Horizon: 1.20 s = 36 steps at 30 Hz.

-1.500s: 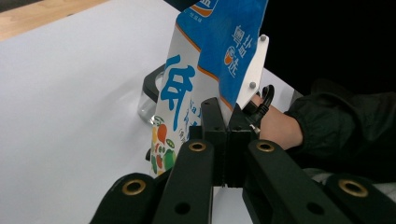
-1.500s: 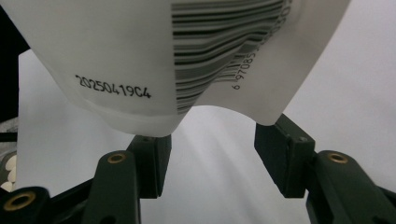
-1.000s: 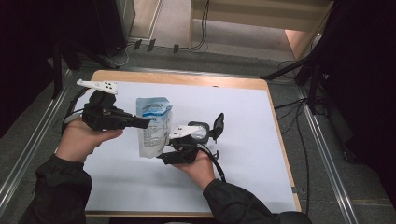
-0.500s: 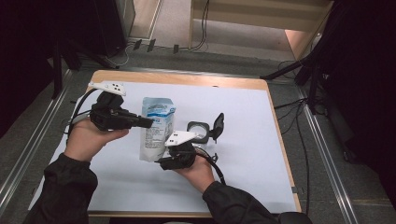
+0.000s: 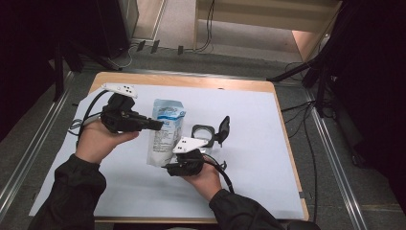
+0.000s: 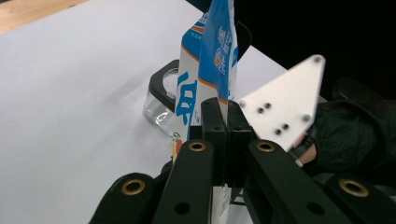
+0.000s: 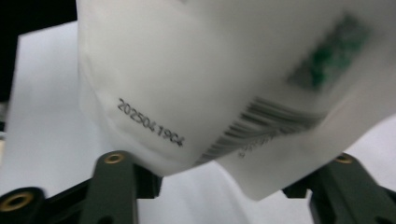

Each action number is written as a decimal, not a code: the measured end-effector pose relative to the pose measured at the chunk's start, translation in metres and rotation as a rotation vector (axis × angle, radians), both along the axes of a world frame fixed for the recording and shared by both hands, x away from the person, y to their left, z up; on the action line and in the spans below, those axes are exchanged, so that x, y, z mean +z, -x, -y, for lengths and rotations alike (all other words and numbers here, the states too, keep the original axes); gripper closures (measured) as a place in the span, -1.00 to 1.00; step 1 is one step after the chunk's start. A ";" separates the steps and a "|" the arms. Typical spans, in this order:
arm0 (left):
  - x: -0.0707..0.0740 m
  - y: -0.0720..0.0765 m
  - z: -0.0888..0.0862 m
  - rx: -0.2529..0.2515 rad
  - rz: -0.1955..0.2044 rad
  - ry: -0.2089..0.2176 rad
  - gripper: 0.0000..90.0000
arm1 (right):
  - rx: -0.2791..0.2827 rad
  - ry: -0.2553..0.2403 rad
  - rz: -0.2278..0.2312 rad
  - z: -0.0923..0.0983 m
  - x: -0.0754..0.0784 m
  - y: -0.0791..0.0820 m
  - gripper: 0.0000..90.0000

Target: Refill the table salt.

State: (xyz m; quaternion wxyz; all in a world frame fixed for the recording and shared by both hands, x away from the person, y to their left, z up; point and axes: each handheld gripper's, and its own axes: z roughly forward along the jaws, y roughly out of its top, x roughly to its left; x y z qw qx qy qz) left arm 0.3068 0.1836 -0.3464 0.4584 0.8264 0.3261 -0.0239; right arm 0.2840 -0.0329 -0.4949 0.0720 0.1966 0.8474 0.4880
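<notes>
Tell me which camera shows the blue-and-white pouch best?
The high view: the whole pouch shows there, held up off the table between both hands, beside a clear jar. The left gripper view catches its thin edge and blue print, pinched between shut jaws. The right gripper view gives a blurred close-up of its white back, date code and barcode.

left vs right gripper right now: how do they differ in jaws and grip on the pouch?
The left gripper has its jaws shut on an edge of the pouch, at its upper part; the right gripper has its jaws spread wide around the pouch's lower end and has just been closing them. The left gripper points sideways across the table; the right gripper sits lower, nearer the person. Both work the same blue-and-white pouch, beside a glass jar.
</notes>
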 end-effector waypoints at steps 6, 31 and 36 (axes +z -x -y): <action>-0.002 -0.001 0.009 -0.018 0.004 -0.013 1.00 | 0.013 0.026 0.071 -0.004 0.001 0.010 -0.05; -0.013 -0.007 0.032 -0.028 0.003 -0.025 1.00 | -0.001 -0.005 0.031 0.002 -0.006 0.014 -0.01; -0.015 -0.009 0.035 -0.042 -0.003 -0.011 1.00 | -0.017 -0.012 0.036 0.004 -0.006 0.018 0.04</action>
